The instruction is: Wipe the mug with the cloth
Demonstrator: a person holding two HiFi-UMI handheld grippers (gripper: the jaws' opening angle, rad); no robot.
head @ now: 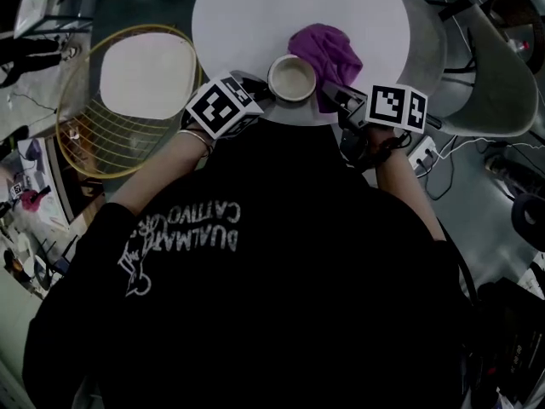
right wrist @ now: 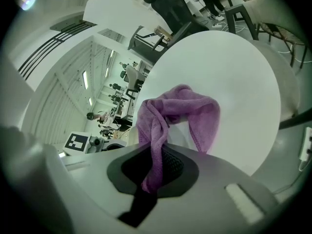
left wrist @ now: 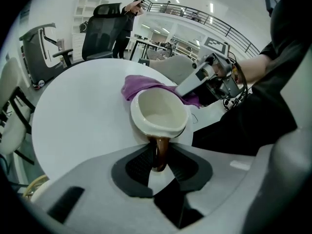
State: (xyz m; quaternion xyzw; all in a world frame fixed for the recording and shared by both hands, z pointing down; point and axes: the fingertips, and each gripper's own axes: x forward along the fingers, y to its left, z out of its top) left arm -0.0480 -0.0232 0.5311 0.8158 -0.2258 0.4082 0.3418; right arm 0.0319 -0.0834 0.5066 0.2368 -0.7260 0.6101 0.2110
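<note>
At the near edge of the round white counter (head: pixel 247 15), your left gripper (left wrist: pixel 158 161) is clamped on the brown handle (left wrist: pixel 161 150) of the cream mug (left wrist: pixel 159 112). Your right gripper (right wrist: pixel 155 167) grasps the purple cloth (right wrist: pixel 178 113), bunched just beside the mug.

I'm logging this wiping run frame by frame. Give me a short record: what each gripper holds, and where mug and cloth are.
left gripper: shut on the brown handle of the mug
right gripper: shut on a fold of the cloth
mug: cream, empty, at the near edge of the table
cloth: purple, bunched, right beside the mug
table: round, white
</note>
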